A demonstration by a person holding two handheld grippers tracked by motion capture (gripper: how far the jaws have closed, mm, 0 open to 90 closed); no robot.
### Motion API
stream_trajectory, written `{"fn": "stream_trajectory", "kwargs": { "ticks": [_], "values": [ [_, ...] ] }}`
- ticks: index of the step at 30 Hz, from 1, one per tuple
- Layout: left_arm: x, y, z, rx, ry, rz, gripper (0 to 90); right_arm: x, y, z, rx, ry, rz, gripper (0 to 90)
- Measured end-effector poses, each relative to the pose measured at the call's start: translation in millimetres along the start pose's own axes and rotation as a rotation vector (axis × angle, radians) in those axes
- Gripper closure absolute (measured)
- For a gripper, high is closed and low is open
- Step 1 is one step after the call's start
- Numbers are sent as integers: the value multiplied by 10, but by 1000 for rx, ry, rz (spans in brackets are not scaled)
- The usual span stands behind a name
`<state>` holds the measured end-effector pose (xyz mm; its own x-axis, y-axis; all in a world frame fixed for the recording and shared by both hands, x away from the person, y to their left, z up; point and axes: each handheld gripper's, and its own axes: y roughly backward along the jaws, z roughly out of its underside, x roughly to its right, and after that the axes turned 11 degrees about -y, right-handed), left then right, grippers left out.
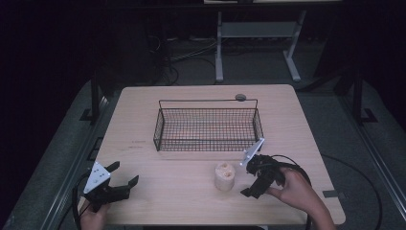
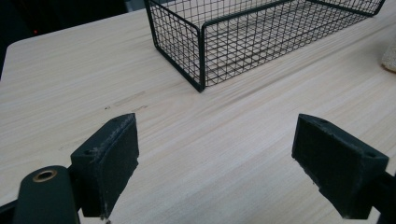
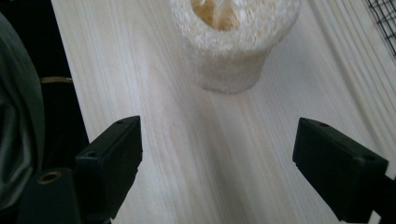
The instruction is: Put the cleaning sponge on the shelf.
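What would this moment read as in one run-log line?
right tool: open, aimed at loofah, apart | left tool: open, idle near table edge | wire basket: empty, behind loofah

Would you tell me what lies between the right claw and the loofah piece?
Nothing: in the right gripper view, bare wooden table runs from the open right claw to the loofah piece.

The loofah piece (image 1: 224, 175) is cream-white with a yellowish core. The wire basket (image 1: 208, 125) is black mesh. The bench (image 1: 143, 110) is pale wood-grain. Both tools' jaws are black.
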<state>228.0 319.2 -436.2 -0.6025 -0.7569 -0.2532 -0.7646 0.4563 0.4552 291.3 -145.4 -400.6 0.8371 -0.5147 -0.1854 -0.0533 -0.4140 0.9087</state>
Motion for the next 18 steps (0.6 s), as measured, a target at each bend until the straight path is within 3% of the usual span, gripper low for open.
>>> {"fn": "stream_trajectory", "kwargs": {
  "ticks": [18],
  "values": [
    [-14,10,4,0,5,-4,139,-12,-46,-293,-24,31,-11,154]
  ]
}}
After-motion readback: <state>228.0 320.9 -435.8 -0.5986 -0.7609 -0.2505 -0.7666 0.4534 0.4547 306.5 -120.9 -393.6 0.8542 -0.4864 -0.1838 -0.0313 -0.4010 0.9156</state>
